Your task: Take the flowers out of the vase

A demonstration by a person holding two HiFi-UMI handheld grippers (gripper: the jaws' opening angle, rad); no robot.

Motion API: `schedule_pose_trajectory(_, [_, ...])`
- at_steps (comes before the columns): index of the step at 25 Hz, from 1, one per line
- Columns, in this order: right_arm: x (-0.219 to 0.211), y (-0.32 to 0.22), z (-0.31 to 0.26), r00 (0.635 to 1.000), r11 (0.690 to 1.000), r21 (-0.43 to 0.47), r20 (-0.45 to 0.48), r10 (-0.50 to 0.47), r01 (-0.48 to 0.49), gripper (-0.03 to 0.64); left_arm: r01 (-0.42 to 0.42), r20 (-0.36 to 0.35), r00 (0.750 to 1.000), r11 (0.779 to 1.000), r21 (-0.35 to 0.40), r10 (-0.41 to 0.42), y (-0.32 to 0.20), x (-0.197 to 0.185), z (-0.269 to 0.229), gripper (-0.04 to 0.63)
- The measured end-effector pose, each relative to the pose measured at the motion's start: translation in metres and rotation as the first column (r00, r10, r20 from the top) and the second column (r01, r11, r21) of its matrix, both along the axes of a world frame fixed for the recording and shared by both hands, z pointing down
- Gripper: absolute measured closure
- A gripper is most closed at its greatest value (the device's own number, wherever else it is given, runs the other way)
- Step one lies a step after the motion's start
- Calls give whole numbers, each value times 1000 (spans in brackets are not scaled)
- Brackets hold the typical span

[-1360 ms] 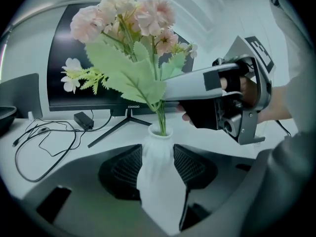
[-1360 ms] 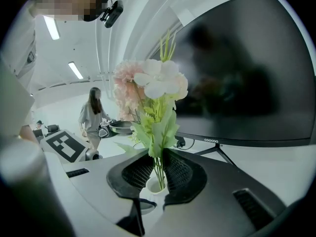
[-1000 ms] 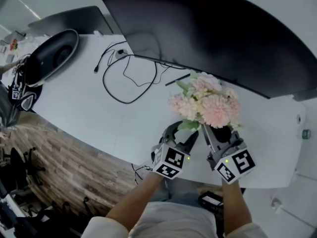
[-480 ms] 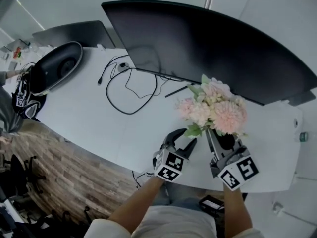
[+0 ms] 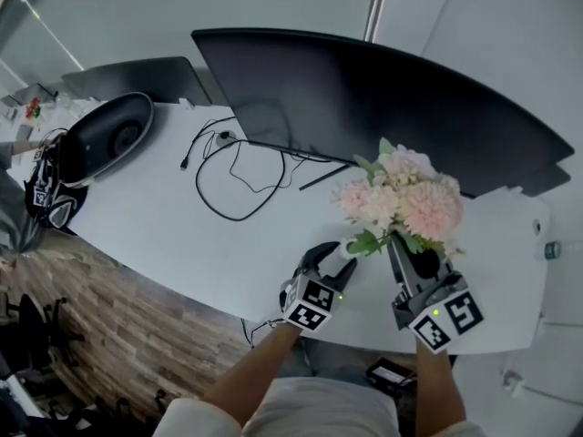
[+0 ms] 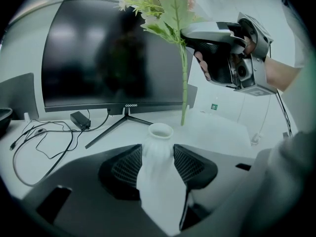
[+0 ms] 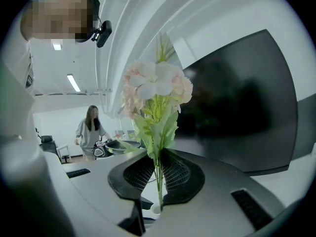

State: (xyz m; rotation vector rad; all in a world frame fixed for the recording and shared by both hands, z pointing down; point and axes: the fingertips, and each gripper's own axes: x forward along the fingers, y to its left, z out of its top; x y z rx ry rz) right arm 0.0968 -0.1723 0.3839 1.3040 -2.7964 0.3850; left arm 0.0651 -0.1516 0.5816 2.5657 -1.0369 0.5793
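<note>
Bench: a long white curved bench fills the middle of my head view, with wood-pattern floor at its near edge.
Monitor: a wide black curved monitor stands on a thin-legged stand at the far side of the bench, its screen dark.
Flowers: a bunch of pale pink artificial flowers with green leaves and thin green stems is held in the air in front of the monitor. It is above and just to the right of the vase.
Right gripper: the right gripper has its dark ribbed jaws closing on the green stems, which run upright between the pads. It carries the whole bunch.
Left gripper: the left gripper is clamped around the vase, one ribbed pad pressed on each side below the neck. It steadies the vase on the bench.
Vase: a small white ribbed ceramic vase with a narrow round mouth stands upright near the front edge of the bench. In the left gripper view its mouth looks empty.
Cable: a thin black cable lies in loose loops on the bench left of the monitor stand, well apart from the work.
Stem ends: in the left gripper view the cut stem ends hang beside and behind the vase mouth, not inside it.
Progress: I judge the main step nearly done, since the flowers look free of the vase. What is left is to carry them clear and set them down.
</note>
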Motion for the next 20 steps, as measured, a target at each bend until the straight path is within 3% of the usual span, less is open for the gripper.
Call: schedule_pose_trajectory(20, [35, 30, 11, 998, 997, -45, -6, 60, -60, 571, -27, 22, 999, 1000, -14, 27, 1, -5, -6, 391])
